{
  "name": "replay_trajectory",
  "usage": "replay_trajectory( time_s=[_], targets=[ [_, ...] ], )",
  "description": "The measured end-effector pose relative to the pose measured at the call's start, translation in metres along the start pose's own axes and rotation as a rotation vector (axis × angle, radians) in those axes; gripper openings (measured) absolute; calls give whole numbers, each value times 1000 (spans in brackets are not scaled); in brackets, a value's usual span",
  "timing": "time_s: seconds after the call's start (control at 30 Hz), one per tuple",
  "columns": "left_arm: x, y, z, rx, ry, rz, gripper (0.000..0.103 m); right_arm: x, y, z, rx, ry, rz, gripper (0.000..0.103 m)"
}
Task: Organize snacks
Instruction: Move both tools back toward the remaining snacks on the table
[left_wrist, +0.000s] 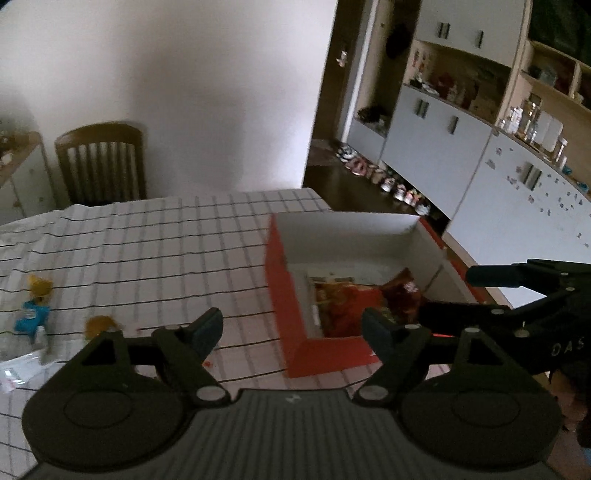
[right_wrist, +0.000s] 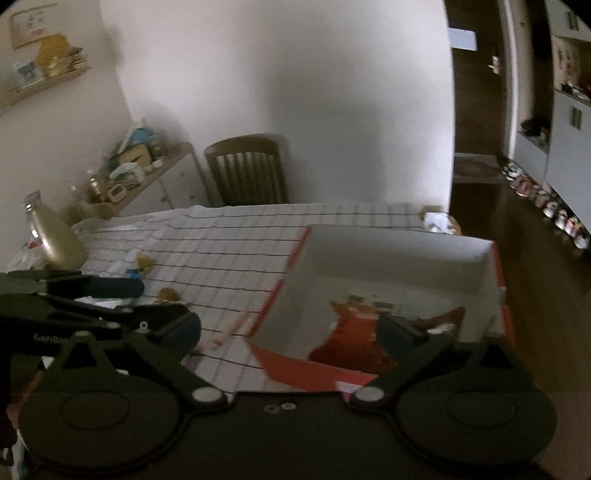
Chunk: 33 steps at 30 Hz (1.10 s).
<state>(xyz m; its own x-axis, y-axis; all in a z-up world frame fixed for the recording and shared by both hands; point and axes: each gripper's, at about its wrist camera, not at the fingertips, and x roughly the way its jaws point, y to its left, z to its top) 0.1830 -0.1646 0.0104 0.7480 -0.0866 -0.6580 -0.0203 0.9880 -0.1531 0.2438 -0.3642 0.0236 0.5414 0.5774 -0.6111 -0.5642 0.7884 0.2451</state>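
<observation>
Left wrist: box (left_wrist: 291, 295) at table edge

On the table (left_wrist: 166, 236) stands an open box (left_wrist: 291, 295), near the table's right end. Inside the box lie snack packets (left_wrist: 351, 302), on its bottom. Some small snacks (left_wrist: 33, 314) lie on the cloth, well apart from the box, to its left. Behind the table, against the wall, stands a chair (left_wrist: 101, 162). Cabinets (left_wrist: 461, 147) are to the right of the table.
</observation>
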Motion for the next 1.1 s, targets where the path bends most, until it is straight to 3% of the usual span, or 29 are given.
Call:
replay_trajectory(
  time_s=[0.23, 0.3, 0.37, 0.57, 0.77, 1.1],
  targets=[
    [-27, 49, -16, -41, -9, 14, 85, 13, 43, -1, -23, 7, 29, 102],
    [-34, 66, -19, -54, -11, 15, 98, 18, 56, -2, -29, 12, 36, 102],
    [-41, 83, -23, -65, -17, 14, 103, 24, 68, -3, -34, 19, 41, 103],
    [-44, 135, -35, -100, 12, 30, 103, 49, 99, -6, -34, 48, 22, 103],
    [-35, 182, -46, -143, 41, 110, 103, 76, 125, -16, -31, 72, -12, 102],
    [6, 210, -47, -167, 98, 165, 103, 122, 151, -43, -22, 152, -46, 100]
  ],
)
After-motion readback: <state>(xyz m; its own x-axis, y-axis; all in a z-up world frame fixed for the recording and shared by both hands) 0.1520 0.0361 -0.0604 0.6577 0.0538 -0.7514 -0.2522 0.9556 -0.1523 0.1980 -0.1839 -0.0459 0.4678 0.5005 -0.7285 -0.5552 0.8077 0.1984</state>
